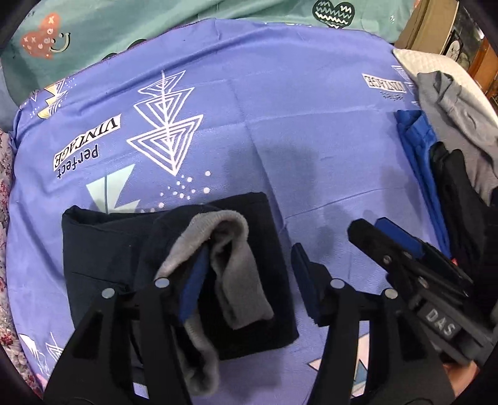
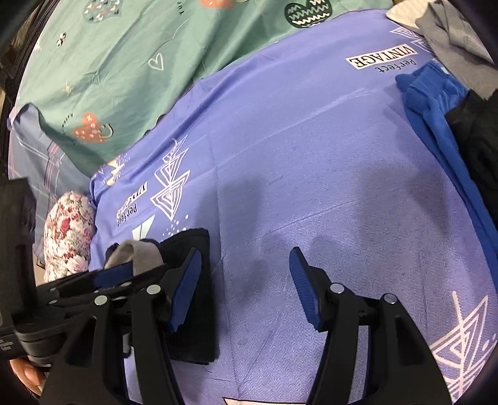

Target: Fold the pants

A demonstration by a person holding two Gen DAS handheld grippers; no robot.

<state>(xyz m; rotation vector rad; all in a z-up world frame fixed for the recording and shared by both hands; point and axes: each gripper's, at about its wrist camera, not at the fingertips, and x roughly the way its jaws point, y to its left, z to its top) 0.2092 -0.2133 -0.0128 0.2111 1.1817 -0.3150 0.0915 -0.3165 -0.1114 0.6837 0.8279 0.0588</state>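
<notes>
black left gripper, blue pads, silver screws

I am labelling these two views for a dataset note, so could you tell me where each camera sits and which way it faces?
Left wrist: on the left gripper, angled steeply down at the folded dark pants with grey lining; own fingers, plus the right gripper entering at the right edge.
Right wrist: on the right gripper, looking down across the purple sheet; own fingers, the left gripper and a fingertip at lower left.
Shared: pants, sheet, the blue garment and green sheet.
</notes>
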